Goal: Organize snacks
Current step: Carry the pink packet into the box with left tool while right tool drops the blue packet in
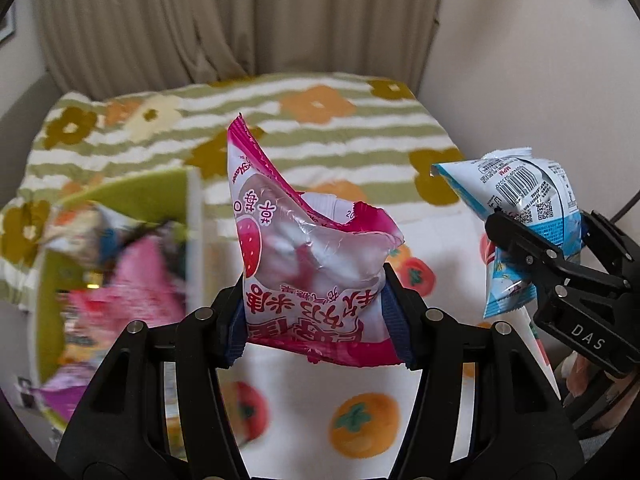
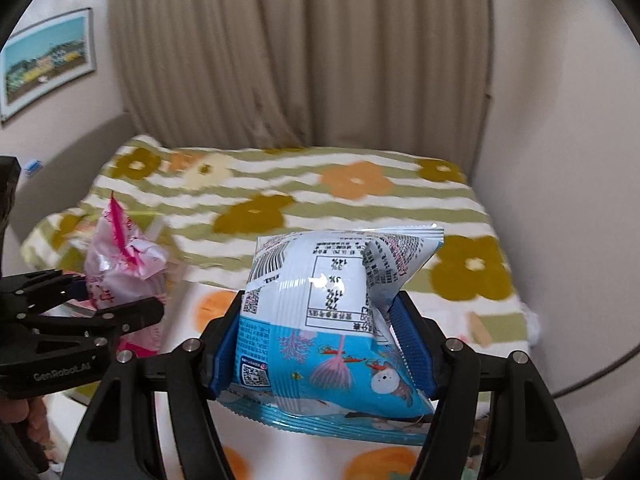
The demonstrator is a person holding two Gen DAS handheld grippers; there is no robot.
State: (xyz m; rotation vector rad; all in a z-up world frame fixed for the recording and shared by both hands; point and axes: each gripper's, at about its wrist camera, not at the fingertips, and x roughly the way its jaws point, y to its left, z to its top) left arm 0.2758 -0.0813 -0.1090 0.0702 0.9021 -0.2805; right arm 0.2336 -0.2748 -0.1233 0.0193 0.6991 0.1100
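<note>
At 9 o'clock in the left wrist view a green bin holds a blurred heap of snack packets, with a white divider along its right edge. At centre the left tongs pinch a pink strawberry candy bag by its lower half, lifted above a white cloth printed with orange persimmons. At 3 o'clock the right tongs are clamped on a blue and white snack bag, also held in the air.

Beyond both bags lies a bed under a green-striped blanket with orange and olive flowers. At 12 o'clock beige pleated curtains hang behind it, with plain pale walls on either side. In the right wrist view 1 framed landscape picture hangs on the wall at 10 o'clock.
</note>
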